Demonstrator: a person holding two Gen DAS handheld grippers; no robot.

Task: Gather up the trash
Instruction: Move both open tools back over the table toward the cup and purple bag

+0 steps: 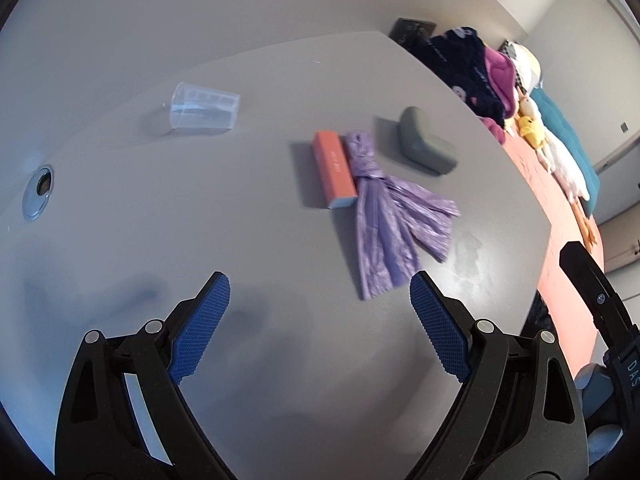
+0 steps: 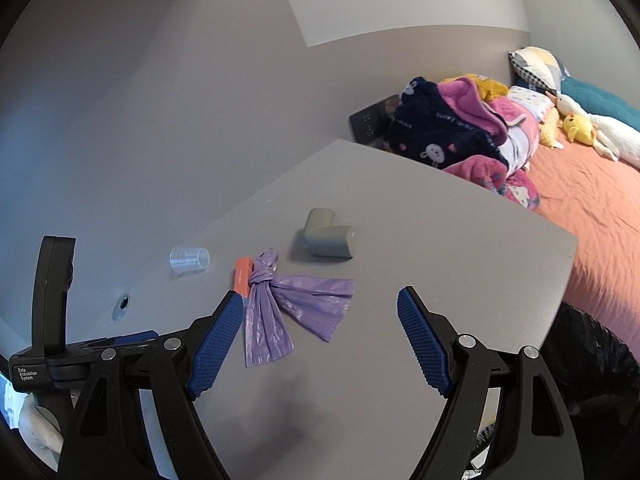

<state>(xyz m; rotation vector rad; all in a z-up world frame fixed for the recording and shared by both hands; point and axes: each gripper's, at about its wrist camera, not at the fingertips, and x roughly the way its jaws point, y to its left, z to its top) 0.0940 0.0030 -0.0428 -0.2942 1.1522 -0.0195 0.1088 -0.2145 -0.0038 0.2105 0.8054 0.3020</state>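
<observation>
A knotted purple plastic bag (image 1: pixel 384 216) lies flat on the grey table (image 1: pixel 200 220), also in the right wrist view (image 2: pixel 288 304). An orange box (image 1: pixel 334 168) lies against its left side (image 2: pixel 243 276). A grey L-shaped piece (image 1: pixel 426 142) lies beyond it (image 2: pixel 328 236). A clear plastic cup (image 1: pixel 202 108) lies on its side at the far left (image 2: pixel 189 259). My left gripper (image 1: pixel 320 300) is open and empty, just short of the bag. My right gripper (image 2: pixel 320 312) is open and empty over the bag's near end.
A round metal grommet (image 1: pixel 39 192) sits in the table at the left. A bed with an orange sheet (image 2: pixel 592 208), a pile of blankets (image 2: pixel 452 136) and plush toys (image 2: pixel 580 128) borders the table's right edge. A grey wall stands behind.
</observation>
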